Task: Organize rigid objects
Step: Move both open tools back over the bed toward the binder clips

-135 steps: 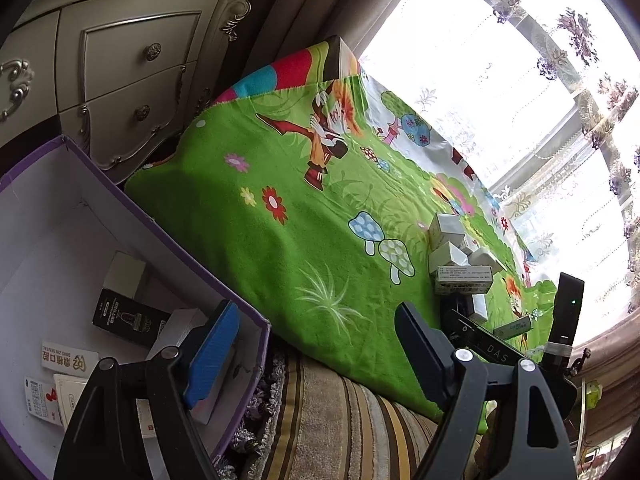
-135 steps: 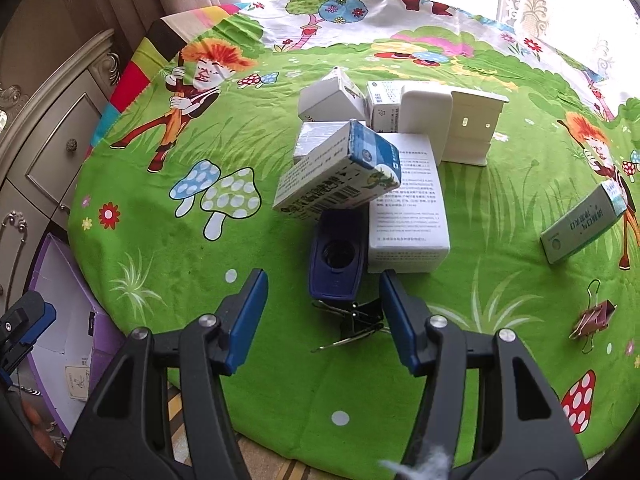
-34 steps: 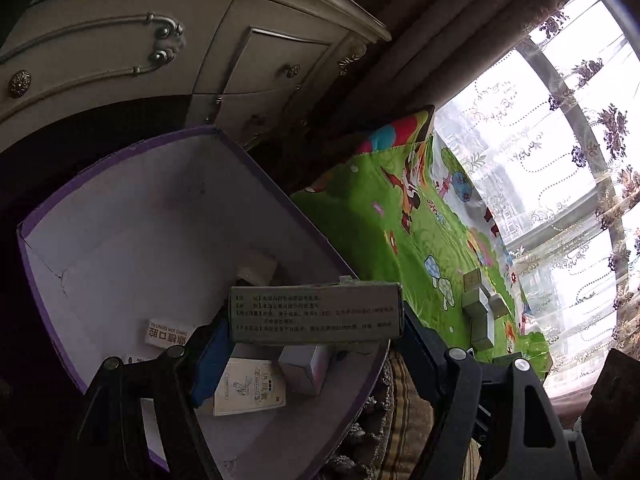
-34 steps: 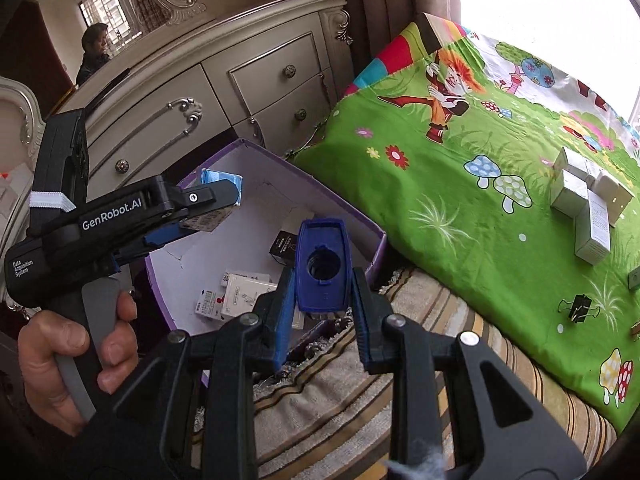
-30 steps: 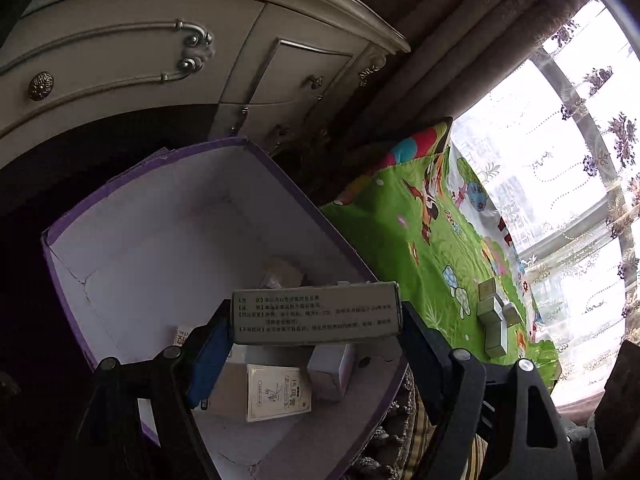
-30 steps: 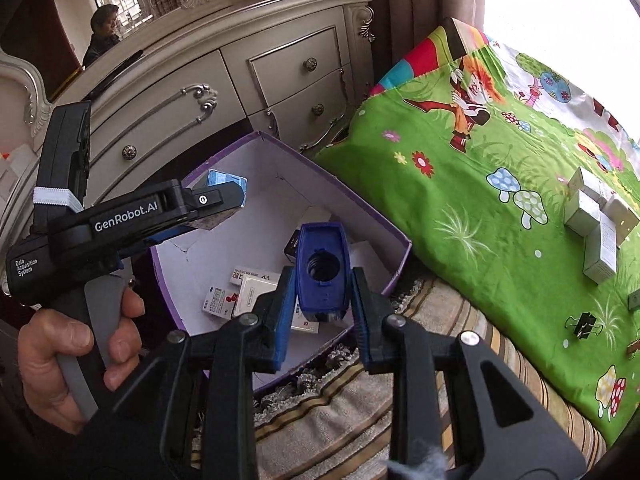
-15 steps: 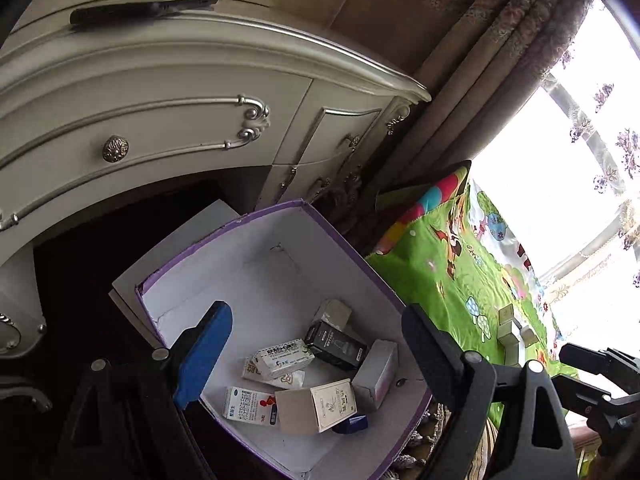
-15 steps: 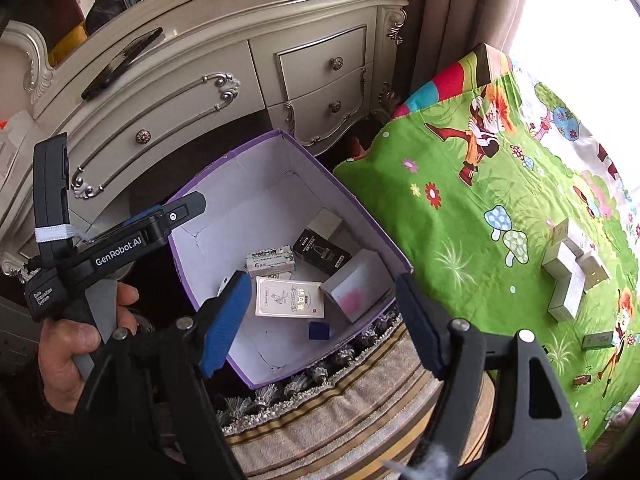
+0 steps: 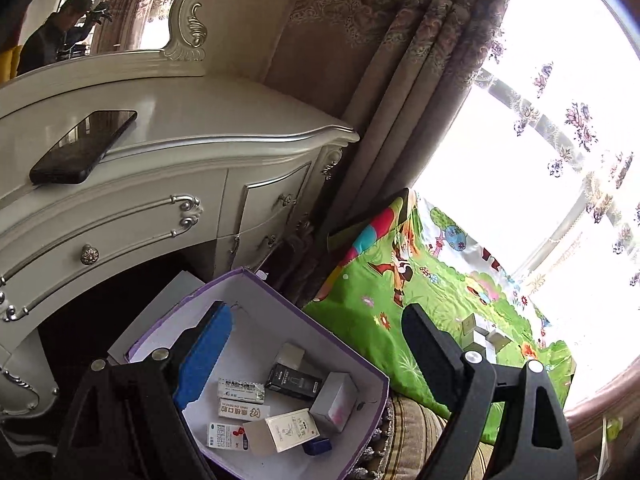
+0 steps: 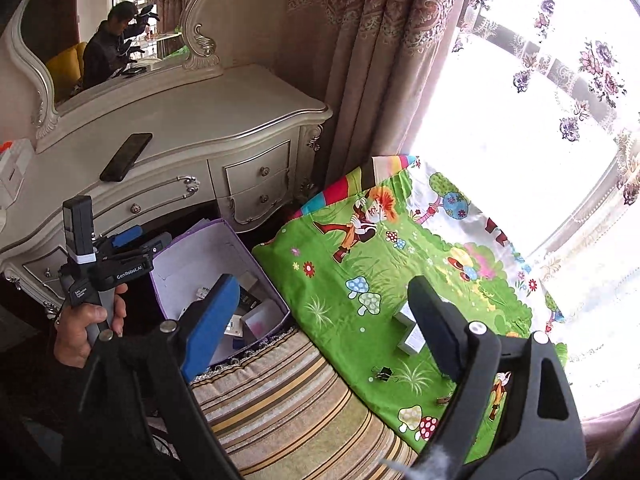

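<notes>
Purple-rimmed box [image 9: 352,354] sits on the floor by the dresser [image 9: 192,184], its long side just beside the left edge of the green cartoon sheet [image 10: 360,272]. It holds several cartons plus a small blue item [image 9: 318,446] near its front corner.

Key relation for next move: remaining white cartons [image 10: 410,330] lie on the sheet toward its front edge, to the right of the box. In the right wrist view they sit just ahead of and between the right gripper's [image 10: 324,332] fingers; their long axes run roughly away from the front edge. A black binder clip [image 10: 383,373] lies nearer that edge. Right gripper looks nearer to them; left gripper [image 9: 316,350] hangs over the box, w/ the cartons far off to its right, near the sheet's far side.

Left gripper: spread wide, nothing between fingers. Right gripper: jaws opening, nothing between them.

Vs a second ago: left was pinching a long carton crosswise, right was pinching the blue item, both over the box. Now both are empty, and that blue item lies in the box. Both views show more of the room, so both hands have prob. lifted.
</notes>
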